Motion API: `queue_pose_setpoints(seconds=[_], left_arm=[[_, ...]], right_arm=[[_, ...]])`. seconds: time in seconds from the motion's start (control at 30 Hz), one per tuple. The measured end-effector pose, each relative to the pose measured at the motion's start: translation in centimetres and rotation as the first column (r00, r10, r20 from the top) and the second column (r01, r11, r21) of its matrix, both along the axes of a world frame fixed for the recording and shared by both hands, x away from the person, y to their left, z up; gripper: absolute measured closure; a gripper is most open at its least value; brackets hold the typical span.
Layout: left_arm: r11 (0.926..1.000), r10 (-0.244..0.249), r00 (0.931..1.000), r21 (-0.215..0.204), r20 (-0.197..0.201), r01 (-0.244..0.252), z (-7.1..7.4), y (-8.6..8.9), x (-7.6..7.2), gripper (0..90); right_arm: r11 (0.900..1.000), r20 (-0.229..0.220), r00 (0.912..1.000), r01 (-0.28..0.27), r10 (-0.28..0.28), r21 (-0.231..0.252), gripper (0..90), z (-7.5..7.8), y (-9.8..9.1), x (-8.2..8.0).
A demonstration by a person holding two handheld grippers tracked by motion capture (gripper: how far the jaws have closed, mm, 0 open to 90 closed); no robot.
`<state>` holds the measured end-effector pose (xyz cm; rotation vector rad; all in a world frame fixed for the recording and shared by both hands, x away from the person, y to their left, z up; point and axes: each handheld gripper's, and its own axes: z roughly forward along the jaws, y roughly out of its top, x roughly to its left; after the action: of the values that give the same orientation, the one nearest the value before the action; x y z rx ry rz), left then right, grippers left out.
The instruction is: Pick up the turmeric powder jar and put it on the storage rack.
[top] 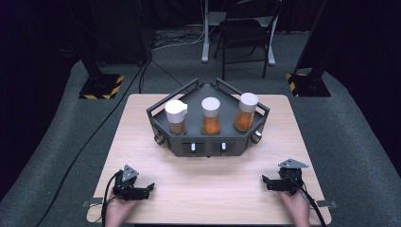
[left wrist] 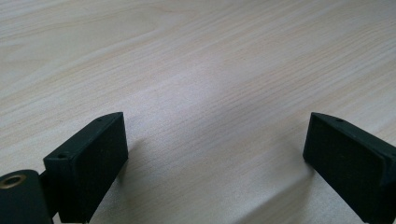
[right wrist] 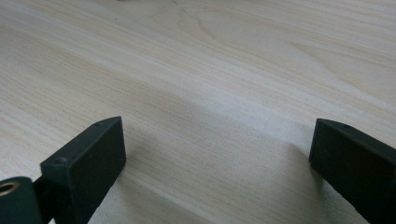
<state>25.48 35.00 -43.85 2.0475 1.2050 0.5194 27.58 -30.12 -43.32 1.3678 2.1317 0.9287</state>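
Left gripper held at table's near-left corner, right gripper at near-right; long axes level, tips turned inward toward each other. Jaws spread wide, nothing gripped. Three jars kept in rack beyond.

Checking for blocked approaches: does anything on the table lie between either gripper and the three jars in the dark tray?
Nothing visible does. Bare table lies between the left gripper, the right gripper and the tray; only its front wall stands before the jars.

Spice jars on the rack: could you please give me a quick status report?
Left hand-held gripper open, on table. Right hand-held gripper open, empty. Three jars upright in rack, untouched. Path clear.
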Motion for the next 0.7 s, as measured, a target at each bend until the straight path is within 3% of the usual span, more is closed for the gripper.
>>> queue_pose_setpoints(seconds=[0.7], left_arm=[[1.0,-0.001,1.0,0.0,0.0,0.001,-0.01,0.01,0.02,6.3]], right_arm=[[1.0,0.001,1.0,-0.001,0.001,-0.002,3.0,0.0,0.07,-0.1]])
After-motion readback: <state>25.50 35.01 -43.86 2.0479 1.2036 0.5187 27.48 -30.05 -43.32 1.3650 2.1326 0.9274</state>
